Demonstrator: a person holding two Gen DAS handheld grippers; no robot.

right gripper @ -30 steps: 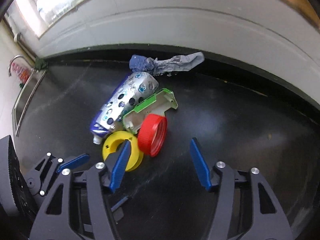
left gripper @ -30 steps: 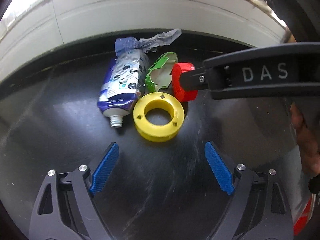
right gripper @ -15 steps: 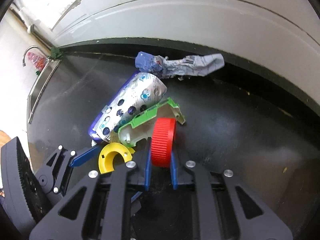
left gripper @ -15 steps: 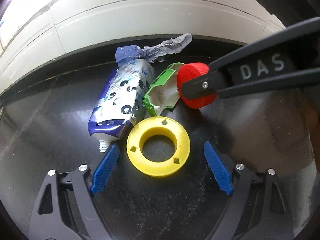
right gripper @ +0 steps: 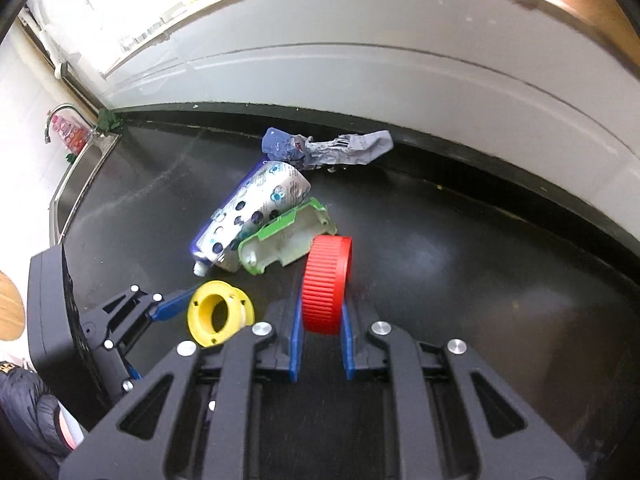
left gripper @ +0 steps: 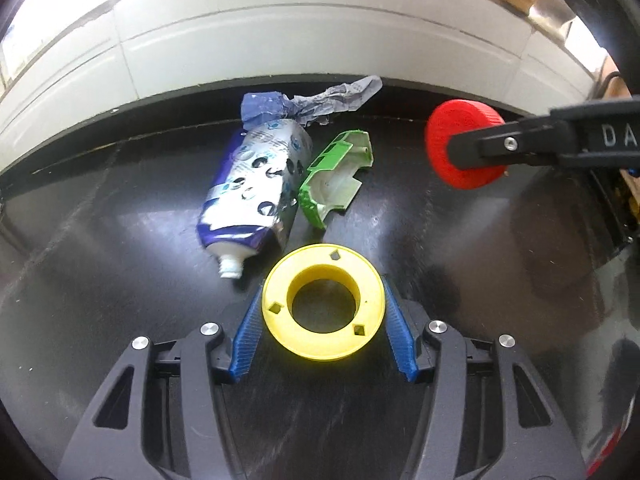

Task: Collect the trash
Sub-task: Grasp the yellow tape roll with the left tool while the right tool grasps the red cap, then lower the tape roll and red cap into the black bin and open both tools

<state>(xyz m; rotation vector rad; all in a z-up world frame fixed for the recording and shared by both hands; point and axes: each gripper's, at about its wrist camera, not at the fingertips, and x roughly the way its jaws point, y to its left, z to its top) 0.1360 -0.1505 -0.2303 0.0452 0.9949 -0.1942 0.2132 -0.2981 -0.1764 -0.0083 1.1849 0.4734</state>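
Note:
My left gripper is shut on a yellow plastic ring, its blue pads against both sides; the ring also shows in the right wrist view. My right gripper is shut on a red ribbed cap, held on edge above the counter; the cap shows at the right in the left wrist view. On the black counter lie a squeezed blue and silver tube, a green and white plastic piece and a crumpled blue wrapper.
A white tiled wall runs behind the counter. A steel sink with a tap sits at the far left in the right wrist view. The left gripper's body is close beside my right gripper.
My left gripper moved forward and closed on the yellow ring. My right gripper closed on the red cap and lifted it away to the right, clear of the green piece.

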